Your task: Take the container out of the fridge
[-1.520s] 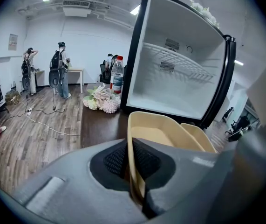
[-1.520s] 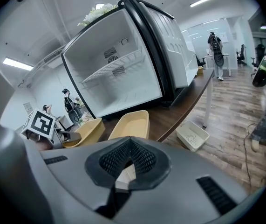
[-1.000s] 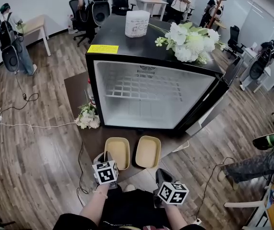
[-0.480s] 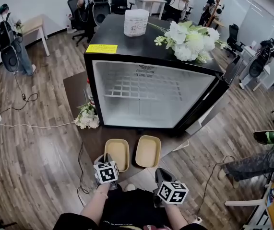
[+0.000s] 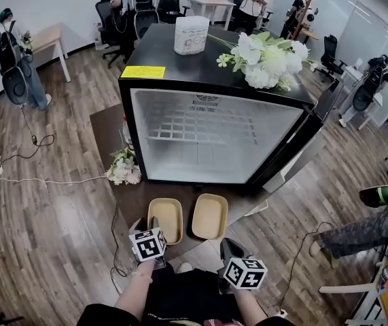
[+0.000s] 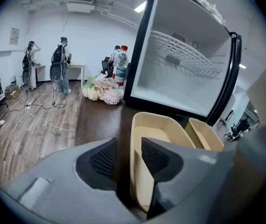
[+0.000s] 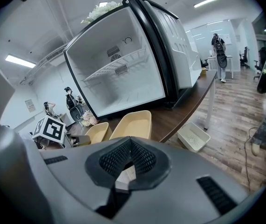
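Note:
Two empty beige containers sit side by side on the dark table [image 5: 105, 124] in front of the open fridge [image 5: 129, 131], whose shelves are bare. My left gripper [image 5: 154, 225] [image 6: 126, 155] is at the near end of the left container [image 5: 166, 216] [image 6: 157, 133]. Its jaws have just been opening, and the container's near rim stands between the pads, which do not press it. The right container [image 5: 209, 214] [image 7: 133, 125] lies free. My right gripper [image 5: 226, 247] [image 7: 129, 160] hangs shut and empty, short of the table's near edge.
White flowers [image 5: 267, 58] and a white box [image 5: 191, 34] rest on the fridge top. A small bouquet [image 5: 124, 167] and a bottle [image 6: 120, 69] stand on the table left of the fridge. A white basket [image 7: 193, 136] and cables [image 5: 37, 176] lie on the floor. People stand at the back.

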Action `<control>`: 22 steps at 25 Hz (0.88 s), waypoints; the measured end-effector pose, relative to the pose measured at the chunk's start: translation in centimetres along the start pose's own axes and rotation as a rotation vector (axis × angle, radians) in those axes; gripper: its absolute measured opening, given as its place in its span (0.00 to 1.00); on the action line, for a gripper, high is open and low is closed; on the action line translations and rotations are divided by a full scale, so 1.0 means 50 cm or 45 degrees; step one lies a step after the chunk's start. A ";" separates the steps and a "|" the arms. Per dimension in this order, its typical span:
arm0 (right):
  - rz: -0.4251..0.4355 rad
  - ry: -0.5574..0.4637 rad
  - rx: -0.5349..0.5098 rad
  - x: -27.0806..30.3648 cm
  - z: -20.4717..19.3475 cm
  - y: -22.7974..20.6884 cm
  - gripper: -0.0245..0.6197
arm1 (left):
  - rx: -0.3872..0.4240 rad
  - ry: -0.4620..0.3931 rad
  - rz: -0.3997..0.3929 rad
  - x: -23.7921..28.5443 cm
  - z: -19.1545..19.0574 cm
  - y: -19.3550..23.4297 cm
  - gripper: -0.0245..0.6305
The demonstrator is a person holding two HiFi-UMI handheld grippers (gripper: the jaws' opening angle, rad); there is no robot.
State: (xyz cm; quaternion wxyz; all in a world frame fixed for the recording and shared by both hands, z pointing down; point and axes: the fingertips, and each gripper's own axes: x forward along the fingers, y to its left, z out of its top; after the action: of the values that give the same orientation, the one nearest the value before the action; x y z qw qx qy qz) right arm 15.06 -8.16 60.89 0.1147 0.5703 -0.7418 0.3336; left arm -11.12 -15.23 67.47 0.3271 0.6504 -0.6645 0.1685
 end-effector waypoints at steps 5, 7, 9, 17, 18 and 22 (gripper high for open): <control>0.005 -0.089 -0.002 -0.008 0.024 0.001 0.05 | -0.002 -0.072 -0.009 -0.054 0.042 0.014 0.27; 0.040 -0.114 0.021 -0.009 0.029 0.007 0.05 | -0.002 -0.132 -0.072 -0.080 0.063 0.006 0.27; 0.093 -0.150 0.053 -0.013 0.034 0.019 0.05 | -0.011 -0.205 -0.160 -0.110 0.084 -0.011 0.21; 0.167 -0.168 -0.034 -0.011 0.032 0.064 0.05 | 0.029 -0.312 -0.336 -0.185 0.109 -0.076 0.06; 0.166 -0.166 -0.049 -0.011 0.030 0.068 0.05 | 0.045 -0.314 -0.357 -0.192 0.107 -0.086 0.05; 0.145 -0.171 -0.087 -0.013 0.024 0.073 0.05 | 0.122 -0.313 -0.408 -0.209 0.096 -0.117 0.05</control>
State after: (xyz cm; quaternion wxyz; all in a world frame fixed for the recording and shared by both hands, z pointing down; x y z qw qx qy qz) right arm 12.16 -7.94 58.29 0.0651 0.5441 -0.7899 0.2752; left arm -7.08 -11.04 55.98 0.2351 0.7782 -0.5786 0.0651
